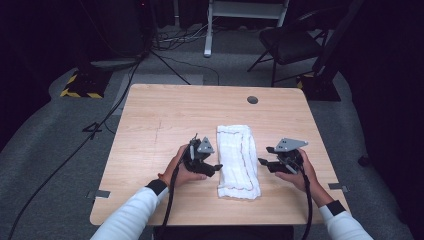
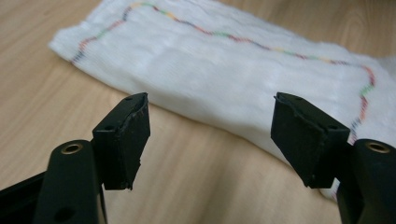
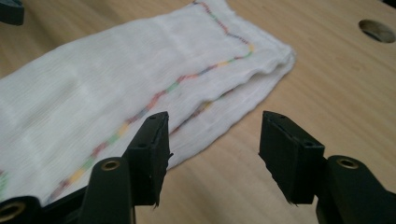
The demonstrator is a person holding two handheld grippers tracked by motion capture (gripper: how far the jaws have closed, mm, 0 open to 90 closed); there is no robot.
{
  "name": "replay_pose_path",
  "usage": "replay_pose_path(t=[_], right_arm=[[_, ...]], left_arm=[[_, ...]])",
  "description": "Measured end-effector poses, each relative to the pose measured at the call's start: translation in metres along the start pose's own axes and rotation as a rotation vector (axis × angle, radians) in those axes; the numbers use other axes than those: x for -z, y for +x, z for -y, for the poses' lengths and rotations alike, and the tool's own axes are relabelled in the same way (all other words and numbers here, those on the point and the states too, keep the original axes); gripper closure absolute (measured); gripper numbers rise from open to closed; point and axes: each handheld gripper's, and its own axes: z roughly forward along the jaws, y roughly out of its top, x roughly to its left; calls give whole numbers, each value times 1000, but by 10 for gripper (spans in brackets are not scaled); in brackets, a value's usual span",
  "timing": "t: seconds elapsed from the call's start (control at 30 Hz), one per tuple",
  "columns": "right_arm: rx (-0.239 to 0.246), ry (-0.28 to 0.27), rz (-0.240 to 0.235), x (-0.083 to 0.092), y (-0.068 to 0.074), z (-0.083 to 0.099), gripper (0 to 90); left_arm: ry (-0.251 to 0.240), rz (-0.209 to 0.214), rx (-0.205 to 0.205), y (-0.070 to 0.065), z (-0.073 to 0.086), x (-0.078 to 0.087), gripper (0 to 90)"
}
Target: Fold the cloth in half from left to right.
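Cloth (image 1: 238, 161): folded into a long strip, flat on counter (image 1: 160, 120), between both sets of fingers.
Left gripper (image 1: 214, 167): fingers apart, empty.
Right gripper (image 1: 264, 162): fingers apart, empty.
Progress: fold looks finished; perhaps one more fold left.

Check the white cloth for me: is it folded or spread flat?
Folded. The white cloth lies as a narrow strip on the table, and the right gripper view shows stacked layers along its edge.

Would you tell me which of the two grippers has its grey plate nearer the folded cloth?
The left gripper: its grey plate sits right beside the white cloth, while the right gripper carries its plate farther out.
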Motion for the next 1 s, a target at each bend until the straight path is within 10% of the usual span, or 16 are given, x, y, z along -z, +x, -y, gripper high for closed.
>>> replay_pose_path(t=[0.57, 1.0], right_arm=[[-93, 39, 53, -72, -50, -42, 521], [-179, 89, 58, -110, -67, -50, 505]], left_arm=[[11, -120, 135, 70, -36, -49, 253], [62, -143, 231, 90, -37, -85, 251]])
